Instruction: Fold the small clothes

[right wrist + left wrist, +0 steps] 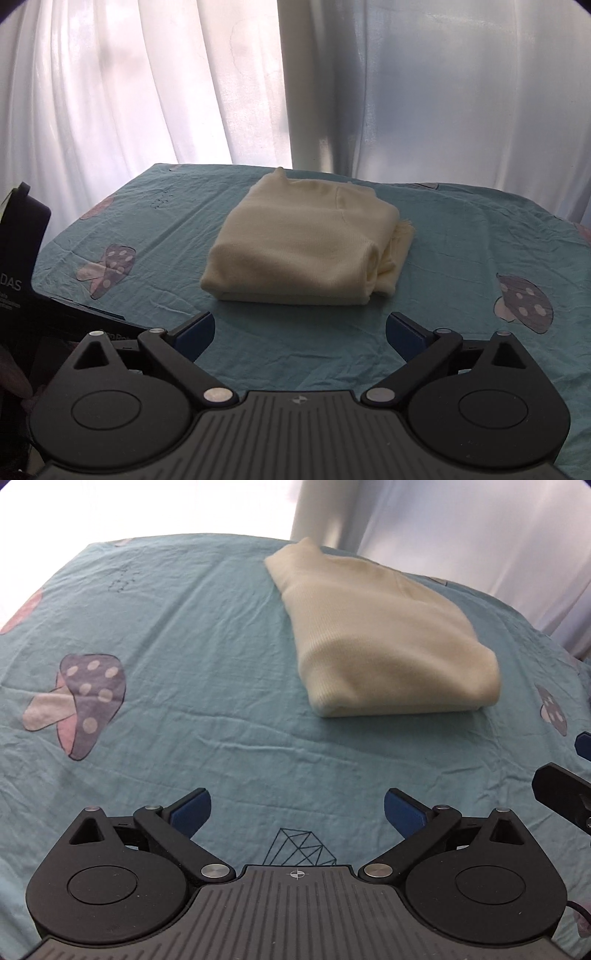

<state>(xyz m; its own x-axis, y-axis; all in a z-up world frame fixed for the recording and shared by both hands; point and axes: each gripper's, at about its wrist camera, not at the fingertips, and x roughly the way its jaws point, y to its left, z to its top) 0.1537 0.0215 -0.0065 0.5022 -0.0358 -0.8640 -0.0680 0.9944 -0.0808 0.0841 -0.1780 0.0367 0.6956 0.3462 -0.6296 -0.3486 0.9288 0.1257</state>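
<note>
A cream knit garment [376,635] lies folded into a thick rectangular bundle on the teal mushroom-print sheet [184,646]. In the right wrist view the garment [299,243] sits at the middle of the table, with loose layers showing at its right end. My left gripper [297,812] is open and empty, low over the sheet, short of the bundle's near left corner. My right gripper [300,332] is open and empty, a little in front of the bundle's near edge. Part of the right gripper [565,794] shows at the left wrist view's right edge.
White curtains [184,81] hang behind the table's far edge. A dark box with white lettering [22,280] stands at the left in the right wrist view. The sheet [461,258] covers the table, with mushroom prints on both sides of the bundle.
</note>
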